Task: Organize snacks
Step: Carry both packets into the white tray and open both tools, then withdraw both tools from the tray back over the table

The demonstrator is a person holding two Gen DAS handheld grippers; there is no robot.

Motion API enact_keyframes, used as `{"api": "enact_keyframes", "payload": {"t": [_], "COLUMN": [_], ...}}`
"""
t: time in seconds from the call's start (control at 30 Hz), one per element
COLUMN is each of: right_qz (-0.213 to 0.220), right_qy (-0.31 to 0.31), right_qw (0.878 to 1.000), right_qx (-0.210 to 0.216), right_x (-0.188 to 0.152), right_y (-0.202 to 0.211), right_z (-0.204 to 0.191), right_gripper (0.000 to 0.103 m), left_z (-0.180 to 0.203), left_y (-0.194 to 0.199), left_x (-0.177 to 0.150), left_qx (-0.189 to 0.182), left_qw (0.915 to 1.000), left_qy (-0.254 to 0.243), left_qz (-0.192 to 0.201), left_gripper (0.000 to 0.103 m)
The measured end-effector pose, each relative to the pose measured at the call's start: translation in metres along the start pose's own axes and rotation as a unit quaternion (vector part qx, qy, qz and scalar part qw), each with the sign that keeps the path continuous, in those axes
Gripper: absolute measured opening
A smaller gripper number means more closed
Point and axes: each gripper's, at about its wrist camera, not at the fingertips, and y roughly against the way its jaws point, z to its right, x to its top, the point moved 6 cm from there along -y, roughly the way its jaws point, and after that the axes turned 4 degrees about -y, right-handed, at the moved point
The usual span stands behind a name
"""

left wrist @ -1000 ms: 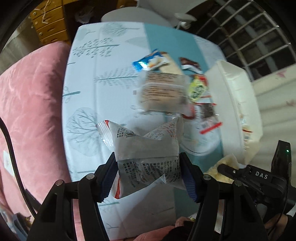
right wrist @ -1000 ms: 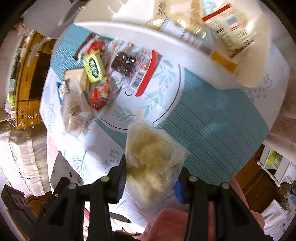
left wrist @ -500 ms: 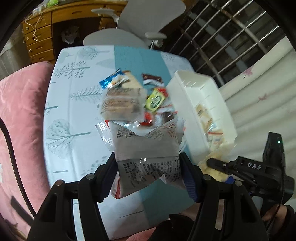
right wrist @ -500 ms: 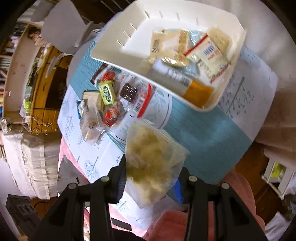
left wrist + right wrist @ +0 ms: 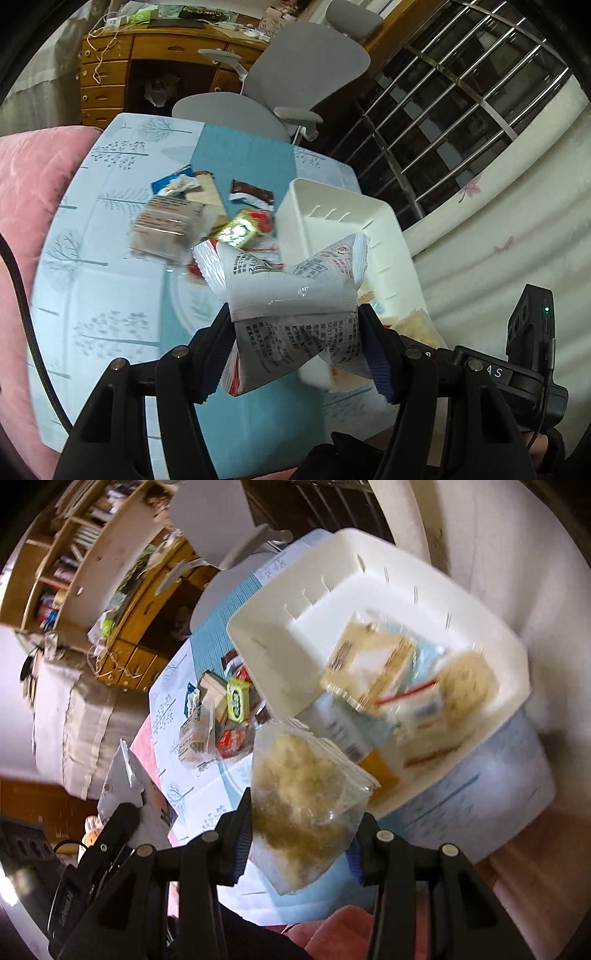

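Silvery-grey snack packet (image 5: 291, 314) with tiny unreadable print sits pinched in the left gripper (image 5: 295, 347), while the right gripper (image 5: 299, 834) squeezes a clear bag of yellowish crumbly stuff (image 5: 303, 797), white bin (image 5: 295, 635) just ahead.

Both wrist views above bin (image 5: 334, 206)

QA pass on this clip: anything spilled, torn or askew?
Nothing spilled or torn. The grey snack packet is crumpled, pinched mid-body by the left gripper. The right gripper holds a clear bag of pale snacks. The white bin holds a loose jumble of packets, and more lie loose beside it.
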Motion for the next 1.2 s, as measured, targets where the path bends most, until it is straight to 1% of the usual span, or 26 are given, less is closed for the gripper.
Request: {"api": "enact_keyframes", "payload": {"t": [0.17,0.37,0.57,0.63,0.73,0.83,0.87,0.9,0.97,1.0,1.2], "right_qz": [0.006,0.029,0.049,0.048,0.045,0.044,0.044,0.042,0.036,0.033,0.02], "right_qy": [0.039,0.077,0.122,0.136,0.157,0.16,0.161,0.163,0.166,0.167,0.173], "right_qw": [0.999,0.997,0.991,0.989,0.987,0.986,0.986,0.986,0.985,0.985,0.984], "right_qx": [0.002,0.004,-0.009,-0.009,-0.015,-0.012,-0.008,-0.006,-0.012,-0.013,-0.022], "right_x": [0.022,0.051,0.077,0.081,0.09,0.098,0.1,0.101,0.103,0.104,0.103], "right_y": [0.014,0.032,0.044,0.043,0.042,0.045,0.046,0.047,0.046,0.046,0.04], "right_z": [0.02,0.041,0.051,0.052,0.056,0.061,0.062,0.063,0.066,0.067,0.067], "right_gripper": [0.043,0.043,0.043,0.043,0.043,0.043,0.044,0.047,0.063,0.064,0.065], "left_z": [0.036,0.079,0.11,0.117,0.126,0.132,0.133,0.133,0.131,0.13,0.114], "left_y": [-0.018,-0.044,-0.066,-0.072,-0.079,-0.084,-0.086,-0.086,-0.087,-0.087,-0.081], "left_x": [-0.003,-0.003,0.004,0.004,0.006,0.008,0.008,0.009,0.009,0.009,0.007], "left_qx": [-0.002,-0.007,-0.011,-0.01,-0.013,-0.014,-0.009,-0.004,0.002,0.005,0.034], "left_qw": [0.9999,0.9999,0.9997,0.9997,0.9996,0.9995,0.9994,0.9994,0.9995,0.9996,0.9994], "left_qy": [0.006,-0.008,-0.019,-0.022,-0.022,-0.028,-0.032,-0.033,-0.03,-0.027,-0.01], "left_qz": [0.009,0.004,0.006,0.007,0.011,0.008,0.008,0.008,0.004,0.003,0.0], "left_gripper": [0.064,0.064,0.064,0.064,0.065,0.071,0.076,0.078,0.08,0.082,0.083]}}
